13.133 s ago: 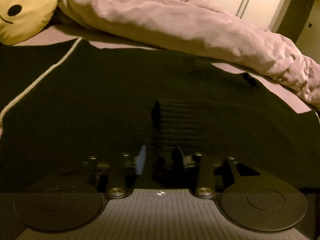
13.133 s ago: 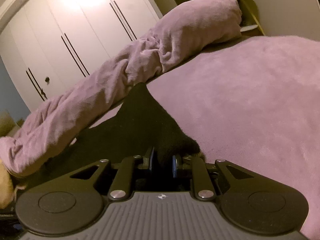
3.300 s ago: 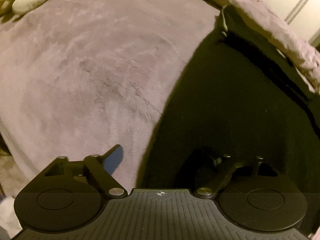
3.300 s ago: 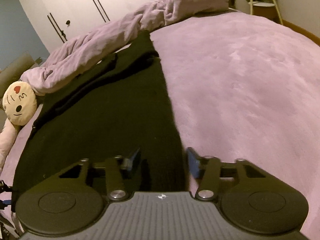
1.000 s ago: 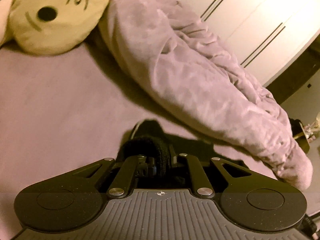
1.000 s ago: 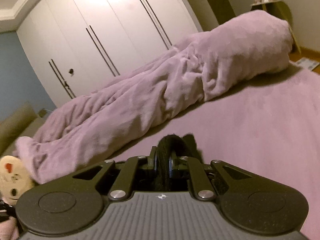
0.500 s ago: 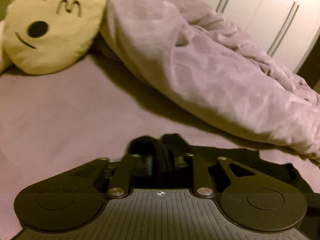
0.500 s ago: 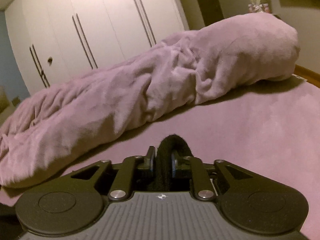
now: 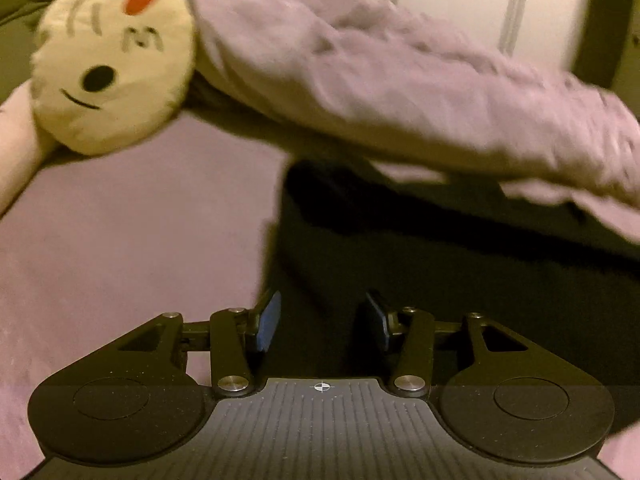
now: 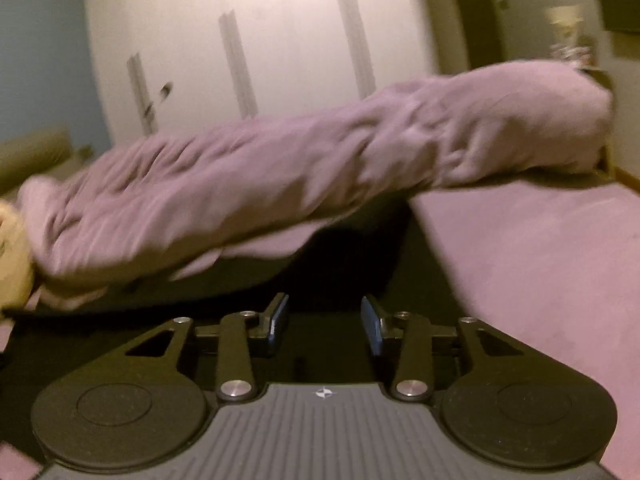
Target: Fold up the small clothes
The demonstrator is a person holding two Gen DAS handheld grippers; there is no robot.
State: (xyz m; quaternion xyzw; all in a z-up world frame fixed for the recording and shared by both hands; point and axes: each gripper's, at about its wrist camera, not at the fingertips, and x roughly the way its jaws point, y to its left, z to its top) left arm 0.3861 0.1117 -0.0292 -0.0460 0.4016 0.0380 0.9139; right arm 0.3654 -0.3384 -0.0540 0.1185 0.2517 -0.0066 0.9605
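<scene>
Left wrist: both grippers' jaws parted over black garment (image 9: 460, 272).

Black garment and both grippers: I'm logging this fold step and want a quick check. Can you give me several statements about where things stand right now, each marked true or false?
1. The left gripper is open, with nothing between its fingers. True.
2. The right gripper is clamped on a bunch of black cloth. False: it is open and holds nothing.
3. The black garment lies on the purple bed cover, in front of the rolled purple blanket. True.
4. The yellow plush face rests on top of the garment. False: it sits apart, off to the left beside the blanket's end.
5. White wardrobe doors stand behind the blanket. True.
</scene>
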